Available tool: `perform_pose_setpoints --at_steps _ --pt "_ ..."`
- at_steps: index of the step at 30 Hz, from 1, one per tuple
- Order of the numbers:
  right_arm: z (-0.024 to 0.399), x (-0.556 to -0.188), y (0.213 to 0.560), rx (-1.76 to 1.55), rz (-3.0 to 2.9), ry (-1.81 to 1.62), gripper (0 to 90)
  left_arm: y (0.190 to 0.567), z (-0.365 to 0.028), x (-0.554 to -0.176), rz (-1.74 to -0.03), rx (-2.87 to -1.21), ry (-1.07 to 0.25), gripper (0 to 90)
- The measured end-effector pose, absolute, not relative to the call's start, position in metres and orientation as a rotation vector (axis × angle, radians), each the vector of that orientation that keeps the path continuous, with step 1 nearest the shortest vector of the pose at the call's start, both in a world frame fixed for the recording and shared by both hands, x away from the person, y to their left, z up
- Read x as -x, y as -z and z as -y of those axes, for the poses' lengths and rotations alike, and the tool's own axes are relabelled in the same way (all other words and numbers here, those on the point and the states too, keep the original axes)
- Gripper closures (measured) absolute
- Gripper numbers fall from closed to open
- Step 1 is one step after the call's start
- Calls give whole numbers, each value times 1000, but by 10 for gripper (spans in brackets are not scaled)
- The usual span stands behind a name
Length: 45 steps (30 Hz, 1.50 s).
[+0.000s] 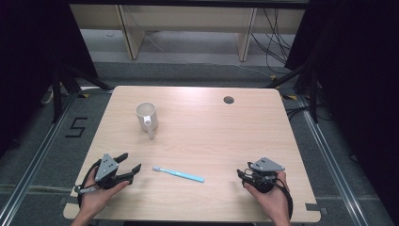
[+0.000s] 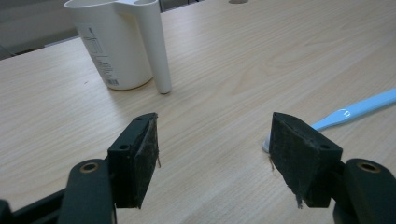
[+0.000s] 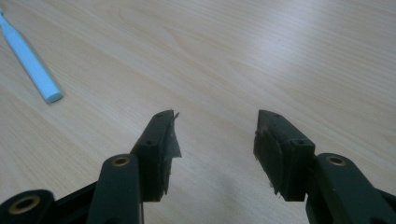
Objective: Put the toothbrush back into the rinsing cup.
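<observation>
Slim light-blue plastic toothbrush [image 1: 179, 173] is lying flat on the tabletop [image 1: 226, 136], lower centre of the high view | likely light, stiff, slippery; gripping mid-handle looks best | left gripper [image 1: 131, 164] and right gripper [image 1: 242, 175] are resting beside it, jaws apart, holding nothing | white plastic cup [image 1: 147, 116] is standing upper left.

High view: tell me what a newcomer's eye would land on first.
The light blue toothbrush lies flat near the front edge of the wooden table, between the left gripper and the right gripper, both open and holding nothing. Farther back on the left stands a white cup with a tube-shaped holder on its side.
</observation>
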State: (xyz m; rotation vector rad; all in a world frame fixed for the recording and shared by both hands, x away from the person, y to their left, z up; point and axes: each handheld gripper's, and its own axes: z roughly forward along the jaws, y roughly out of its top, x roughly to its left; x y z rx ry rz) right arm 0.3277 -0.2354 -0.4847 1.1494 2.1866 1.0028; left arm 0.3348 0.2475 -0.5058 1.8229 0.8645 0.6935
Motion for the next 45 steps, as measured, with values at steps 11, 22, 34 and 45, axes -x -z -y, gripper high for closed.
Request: perform_pose_setpoints --at_steps 11,22,34,45 --pt "236 -330 489 -1160 -2222 -973 478 494 -230 -345 -729 -1959 -619 334" --pt "233 -331 490 -1170 -2239 -966 474 489 -200 -361 -576 -2111 -504 365" --pt "232 -332 490 -1179 -2253 -986 471 483 -162 -378 -345 -2353 -392 387" --pt "231 -331 491 -1205 -2282 -990 459 479 -143 -389 -62 -2605 -294 429"
